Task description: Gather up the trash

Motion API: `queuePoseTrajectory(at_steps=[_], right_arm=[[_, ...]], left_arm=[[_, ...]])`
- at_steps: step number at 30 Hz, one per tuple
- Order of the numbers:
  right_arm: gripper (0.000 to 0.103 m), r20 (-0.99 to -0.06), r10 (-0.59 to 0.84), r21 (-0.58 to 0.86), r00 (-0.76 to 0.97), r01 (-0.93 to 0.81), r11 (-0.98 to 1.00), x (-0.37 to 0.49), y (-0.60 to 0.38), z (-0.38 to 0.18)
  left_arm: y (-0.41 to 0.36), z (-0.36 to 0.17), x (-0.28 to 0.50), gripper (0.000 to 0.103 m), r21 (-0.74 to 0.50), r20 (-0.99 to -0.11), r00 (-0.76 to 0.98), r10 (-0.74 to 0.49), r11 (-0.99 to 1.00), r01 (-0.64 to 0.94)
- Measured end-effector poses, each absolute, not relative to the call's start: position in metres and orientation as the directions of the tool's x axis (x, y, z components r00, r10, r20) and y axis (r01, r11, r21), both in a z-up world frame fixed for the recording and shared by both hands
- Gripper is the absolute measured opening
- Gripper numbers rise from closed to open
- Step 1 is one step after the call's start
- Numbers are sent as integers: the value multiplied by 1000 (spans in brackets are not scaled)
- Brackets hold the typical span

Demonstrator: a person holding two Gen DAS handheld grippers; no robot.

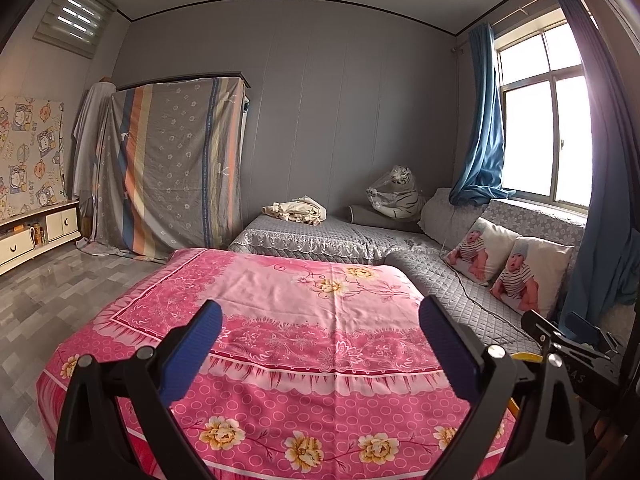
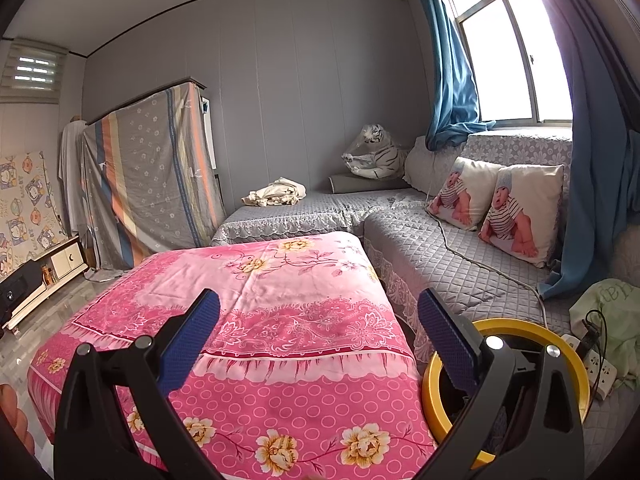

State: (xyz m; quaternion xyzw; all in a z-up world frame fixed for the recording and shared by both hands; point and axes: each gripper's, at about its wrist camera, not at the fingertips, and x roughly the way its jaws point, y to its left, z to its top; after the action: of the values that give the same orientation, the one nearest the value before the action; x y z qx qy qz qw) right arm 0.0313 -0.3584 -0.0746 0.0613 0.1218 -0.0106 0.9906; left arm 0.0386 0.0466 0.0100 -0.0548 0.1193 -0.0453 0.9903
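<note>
My left gripper (image 1: 320,316) is open and empty above the pink flowered cloth (image 1: 280,292) that covers a low table. My right gripper (image 2: 319,308) is open and empty above the same pink cloth (image 2: 260,288). A yellow-rimmed bin (image 2: 434,384) stands at the table's right side, partly behind my right finger; a sliver of its rim (image 1: 528,357) shows in the left wrist view. The right gripper (image 1: 576,334) itself shows at the right edge of the left wrist view. No loose trash shows on the cloth.
A grey quilted corner sofa (image 2: 448,256) runs behind and right, with two baby-print cushions (image 2: 516,212), a plush tiger (image 2: 374,154), a crumpled cream cloth (image 2: 276,194). A white cable and power strip (image 2: 598,370) lie near the bin. A draped cupboard (image 1: 176,168) and low cabinet (image 1: 36,236) stand left.
</note>
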Motion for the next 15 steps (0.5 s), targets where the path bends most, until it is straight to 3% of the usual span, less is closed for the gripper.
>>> queuePoseTrajectory(at_steps=[15], right_arm=[[95, -255, -7, 128, 967, 40, 991, 36, -362, -72]], left_arm=[[47, 9, 43, 95, -115, -240, 965, -103, 990, 77]])
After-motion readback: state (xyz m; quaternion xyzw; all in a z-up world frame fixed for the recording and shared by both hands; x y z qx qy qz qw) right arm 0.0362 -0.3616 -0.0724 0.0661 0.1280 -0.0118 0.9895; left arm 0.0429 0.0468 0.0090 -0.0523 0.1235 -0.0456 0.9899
